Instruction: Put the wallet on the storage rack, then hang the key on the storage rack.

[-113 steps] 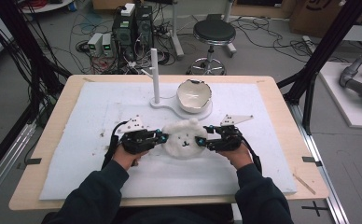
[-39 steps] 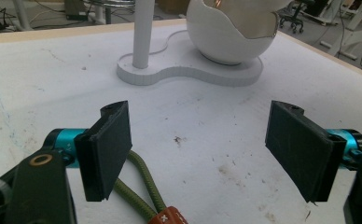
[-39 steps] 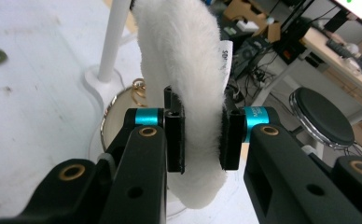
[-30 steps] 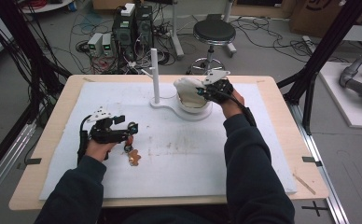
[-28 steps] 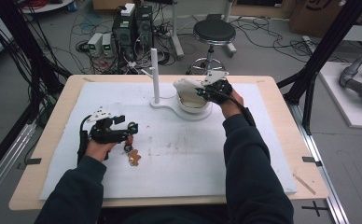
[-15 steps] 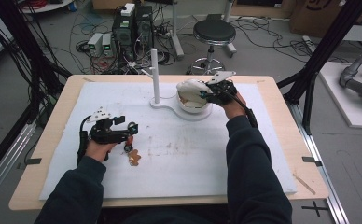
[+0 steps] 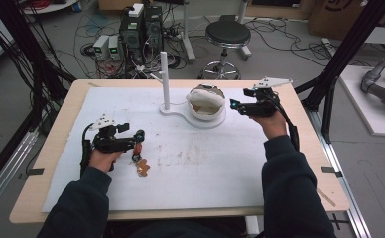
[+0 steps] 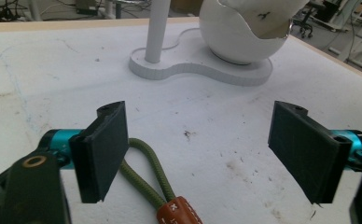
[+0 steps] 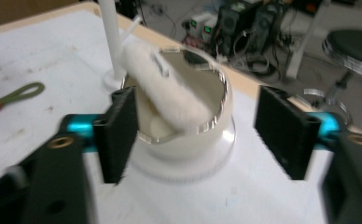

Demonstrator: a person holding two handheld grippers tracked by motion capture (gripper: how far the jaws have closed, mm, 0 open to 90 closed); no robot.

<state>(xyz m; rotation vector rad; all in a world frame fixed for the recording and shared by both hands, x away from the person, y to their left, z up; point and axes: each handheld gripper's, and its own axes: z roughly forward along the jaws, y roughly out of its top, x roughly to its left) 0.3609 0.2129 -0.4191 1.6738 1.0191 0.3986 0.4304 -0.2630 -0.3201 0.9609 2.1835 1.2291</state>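
Observation:
A white egg-shaped bowl [image 7: 206,106] stands on a white base [image 7: 178,111] with an upright post [image 7: 164,74] at the back middle of the table. A white fluffy toy [image 7: 204,97] lies in the bowl, sticking out over the rim [image 9: 170,100]. My right gripper [image 7: 236,105] hovers open just right of the bowl; in the right gripper view the bowl [image 9: 188,149] sits between its jaws [image 9: 200,123], apart from them. My left gripper [image 7: 138,139] rests open at the left. An olive cord loop [image 8: 146,165] with a brown leather tag [image 8: 179,212] lies by its left jaw.
A white mat [image 7: 205,173] covers the wooden table [image 7: 329,183]. The leather tag [image 7: 142,168] lies on the mat just in front of the left gripper. Black frame legs [image 7: 339,54] stand beside the table. A stool [image 7: 226,34] and electronics sit on the floor behind.
The right gripper has let go of the fluffy toy in the bowl and pulled back to the right. Earlier both grippers held the toy at mid-table. The left gripper has stayed put.

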